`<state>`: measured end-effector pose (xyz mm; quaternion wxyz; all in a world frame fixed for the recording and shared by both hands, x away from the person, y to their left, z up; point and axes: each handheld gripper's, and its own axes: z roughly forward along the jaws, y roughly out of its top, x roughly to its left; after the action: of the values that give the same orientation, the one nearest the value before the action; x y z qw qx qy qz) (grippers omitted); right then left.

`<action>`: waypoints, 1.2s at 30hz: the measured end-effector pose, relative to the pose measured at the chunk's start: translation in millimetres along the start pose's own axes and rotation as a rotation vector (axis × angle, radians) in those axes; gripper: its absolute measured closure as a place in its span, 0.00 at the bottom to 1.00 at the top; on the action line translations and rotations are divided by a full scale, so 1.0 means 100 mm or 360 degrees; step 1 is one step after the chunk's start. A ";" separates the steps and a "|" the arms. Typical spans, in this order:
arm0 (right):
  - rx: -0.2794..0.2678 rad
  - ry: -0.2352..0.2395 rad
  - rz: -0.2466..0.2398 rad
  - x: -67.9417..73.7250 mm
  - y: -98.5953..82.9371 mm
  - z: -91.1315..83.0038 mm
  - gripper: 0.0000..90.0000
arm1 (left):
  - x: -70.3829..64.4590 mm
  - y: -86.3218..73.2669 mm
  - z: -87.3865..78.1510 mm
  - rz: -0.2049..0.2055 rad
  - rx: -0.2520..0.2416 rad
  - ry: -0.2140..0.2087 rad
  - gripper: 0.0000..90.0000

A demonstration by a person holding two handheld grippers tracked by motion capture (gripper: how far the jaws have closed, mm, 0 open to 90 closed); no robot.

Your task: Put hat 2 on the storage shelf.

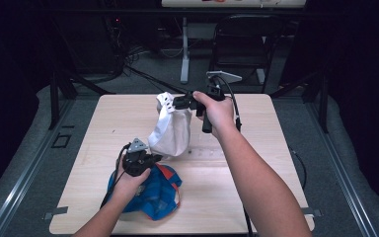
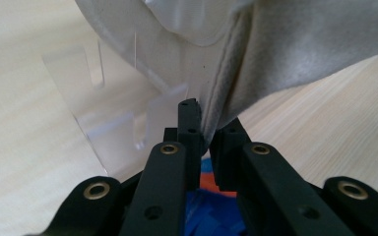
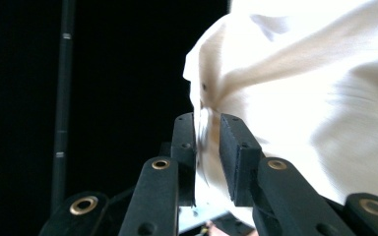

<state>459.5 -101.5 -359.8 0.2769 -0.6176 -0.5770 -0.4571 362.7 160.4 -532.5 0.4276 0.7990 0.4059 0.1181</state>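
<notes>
A white fabric cap hangs stretched above the middle of the wooden table. My right gripper is shut on its upper edge, and the right gripper view shows that white fabric pinched between the jaws of the right gripper. My left gripper is shut on the cap's lower hem. In the left gripper view the thick seam runs down into the left gripper. Under my left hand lies a blue and orange cap, with its fabric showing below the jaws.
A clear plastic stand sits on the table just behind the white cap. Beyond the table's far edge are a black chair, a white post and cables on the grey floor.
</notes>
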 end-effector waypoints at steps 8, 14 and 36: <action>-0.0009 -0.0103 -0.0081 -0.15 -0.07 -0.07 0.79 | -0.10 -0.02 -0.03 0.0145 -0.0046 0.0118 0.84; -0.0064 -0.0170 -0.0272 -0.24 -0.30 -0.27 0.68 | -0.21 -0.15 -0.29 0.0268 -0.0098 0.0112 0.67; -0.0177 -0.0355 -0.0668 -1.47 -1.47 -0.53 0.69 | 0.35 -0.93 -1.04 -0.0003 -0.0142 0.0207 0.63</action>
<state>317.1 -188.2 -494.0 0.0760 -0.5451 -0.6936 -0.4648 278.4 275.8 -547.7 0.4356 0.7693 0.4280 0.1874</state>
